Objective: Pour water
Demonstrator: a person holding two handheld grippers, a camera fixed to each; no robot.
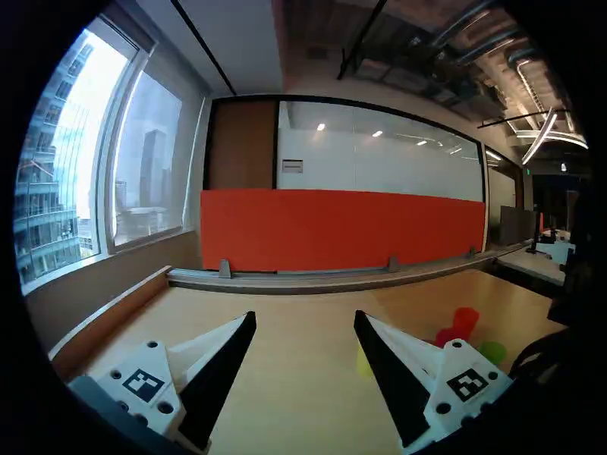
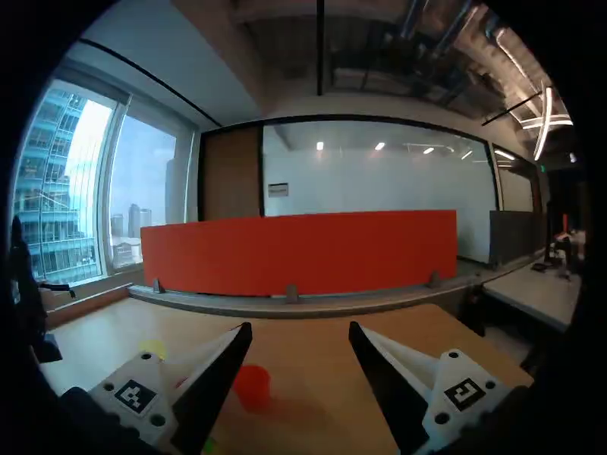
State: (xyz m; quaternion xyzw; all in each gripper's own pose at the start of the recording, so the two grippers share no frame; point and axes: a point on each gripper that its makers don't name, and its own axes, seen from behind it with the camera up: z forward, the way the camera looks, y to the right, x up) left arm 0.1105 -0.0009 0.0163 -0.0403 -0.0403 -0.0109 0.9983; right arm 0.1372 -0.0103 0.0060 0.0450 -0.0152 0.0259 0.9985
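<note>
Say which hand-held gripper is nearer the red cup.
Right. The right hand-held gripper has the red cup close ahead, by its left finger; the left hand-held gripper has it farther off, rightward.

An orange partition [image 1: 341, 227] backs the wooden desk [image 1: 303, 364], beside windows [image 1: 144, 174].

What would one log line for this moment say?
phase: pre-grasp | left gripper: open, empty | right gripper: open, empty | red cup: on desk, untouched
</note>
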